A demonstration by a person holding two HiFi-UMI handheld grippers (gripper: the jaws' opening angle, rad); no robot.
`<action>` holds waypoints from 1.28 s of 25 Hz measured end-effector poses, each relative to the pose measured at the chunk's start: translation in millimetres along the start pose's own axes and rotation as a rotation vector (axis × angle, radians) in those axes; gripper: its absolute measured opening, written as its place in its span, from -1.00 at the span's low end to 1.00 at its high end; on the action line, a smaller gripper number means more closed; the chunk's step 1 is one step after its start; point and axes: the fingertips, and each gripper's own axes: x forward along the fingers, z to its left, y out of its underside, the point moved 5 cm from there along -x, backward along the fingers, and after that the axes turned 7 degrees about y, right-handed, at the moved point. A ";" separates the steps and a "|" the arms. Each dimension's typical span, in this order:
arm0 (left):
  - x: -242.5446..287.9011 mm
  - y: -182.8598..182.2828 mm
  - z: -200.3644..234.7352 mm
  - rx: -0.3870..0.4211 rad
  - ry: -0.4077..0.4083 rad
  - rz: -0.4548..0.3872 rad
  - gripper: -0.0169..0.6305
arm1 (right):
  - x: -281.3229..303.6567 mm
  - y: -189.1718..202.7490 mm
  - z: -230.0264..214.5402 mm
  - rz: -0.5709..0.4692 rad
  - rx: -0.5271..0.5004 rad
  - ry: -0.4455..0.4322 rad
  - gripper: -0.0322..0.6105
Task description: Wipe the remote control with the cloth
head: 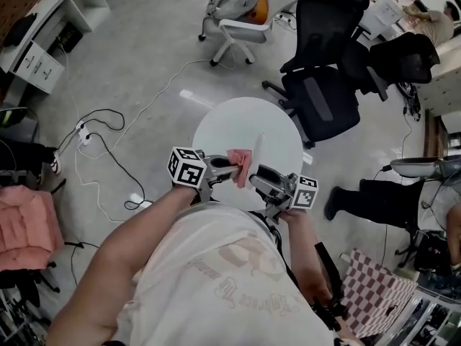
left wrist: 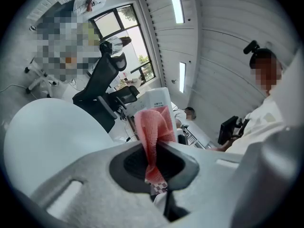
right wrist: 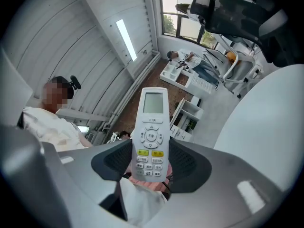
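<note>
Left gripper clenched on pink cloth; right gripper grasping white remote, upright; both above near edge of round table, cloth just beside remote

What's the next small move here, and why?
Probably ease the left gripper forward so the pink cloth presses on the remote control, then stroke along it. The left jaws pinch the cloth, the right gripper clamps the remote's lower end, both are up off the white table, and contact isn't clearly visible.
</note>
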 end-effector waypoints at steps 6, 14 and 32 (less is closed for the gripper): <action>-4.5 -17.1 -1.8 0.008 -0.009 -0.068 -0.89 | 2.8 14.2 1.4 0.085 -0.046 0.013 -0.12; -10.4 -52.4 -0.5 0.030 0.007 -0.151 -0.89 | 2.2 24.6 -0.3 0.157 -0.075 0.022 -0.13; -2.4 -19.4 8.3 0.017 -0.039 0.052 -0.89 | 8.6 13.9 -12.0 0.169 -0.070 0.036 -0.14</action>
